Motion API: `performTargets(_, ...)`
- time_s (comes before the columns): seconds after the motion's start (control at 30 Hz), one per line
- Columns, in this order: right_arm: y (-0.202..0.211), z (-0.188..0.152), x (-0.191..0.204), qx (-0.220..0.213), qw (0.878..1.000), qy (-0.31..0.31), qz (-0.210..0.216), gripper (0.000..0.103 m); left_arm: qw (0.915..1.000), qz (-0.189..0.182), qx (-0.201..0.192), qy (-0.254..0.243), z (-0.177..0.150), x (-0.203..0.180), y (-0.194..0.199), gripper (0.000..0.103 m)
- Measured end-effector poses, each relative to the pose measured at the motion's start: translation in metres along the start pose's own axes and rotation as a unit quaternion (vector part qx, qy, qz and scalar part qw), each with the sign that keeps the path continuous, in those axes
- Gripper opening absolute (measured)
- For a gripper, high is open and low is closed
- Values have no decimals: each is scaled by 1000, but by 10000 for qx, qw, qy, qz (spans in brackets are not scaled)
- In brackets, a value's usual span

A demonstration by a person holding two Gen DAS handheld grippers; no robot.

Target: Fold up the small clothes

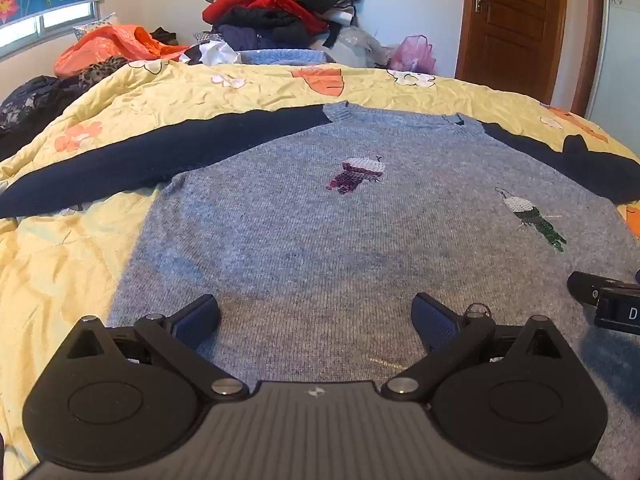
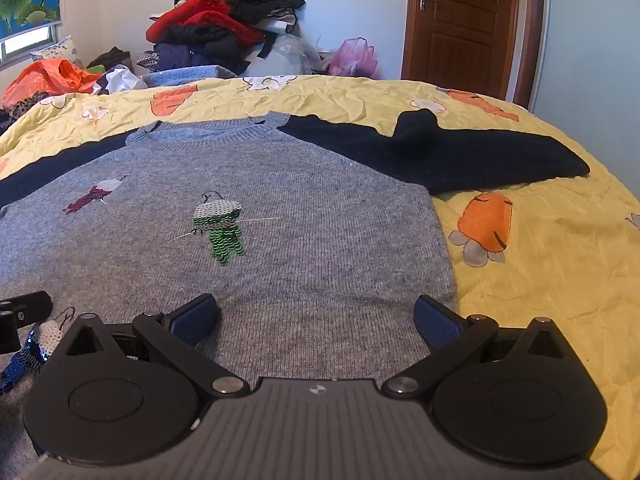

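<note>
You are holding both tongs wide open, gripping nothing: left tongs, right tongs. The grey sweater is lying flat ahead of them on the yellow quilt. Only your right view is showing the blue sequin bird.

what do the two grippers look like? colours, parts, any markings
Both match. The left gripper and right gripper each have a ribbed grey body with a small round logo, two black fan-shaped side plates with embossed circles, black link arms on silver pivot screws, and dark blue textured fingertips. No cables or sleeves in view. From the left view, the right gripper's edge shows a white "D".
</note>
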State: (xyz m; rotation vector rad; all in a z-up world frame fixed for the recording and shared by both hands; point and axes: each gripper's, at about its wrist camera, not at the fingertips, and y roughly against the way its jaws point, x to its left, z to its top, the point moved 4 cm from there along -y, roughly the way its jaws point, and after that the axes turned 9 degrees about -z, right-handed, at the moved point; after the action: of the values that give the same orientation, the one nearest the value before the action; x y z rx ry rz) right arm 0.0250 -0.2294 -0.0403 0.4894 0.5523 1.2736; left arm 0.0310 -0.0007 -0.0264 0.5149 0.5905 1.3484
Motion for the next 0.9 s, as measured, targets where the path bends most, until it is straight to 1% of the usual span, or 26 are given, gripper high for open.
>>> performTargets(0.23, 0, 0, 0, 4, 10000, -5, 4, 103, 10000, -27, 42, 35, 3, 0, -1, 103)
performTargets(0.37, 0, 0, 0, 6, 10000, -4, 3, 103, 9998, 37, 56, 163, 5, 0, -3, 103)
performTargets(0.43, 0, -1, 0, 6, 10000, -3, 2, 103, 9999, 87, 65, 103, 4, 3, -6, 103)
performTargets(0.9, 1, -1, 0, 6, 10000, -3, -3, 103, 9999, 51, 92, 63, 4, 2, -3, 103)
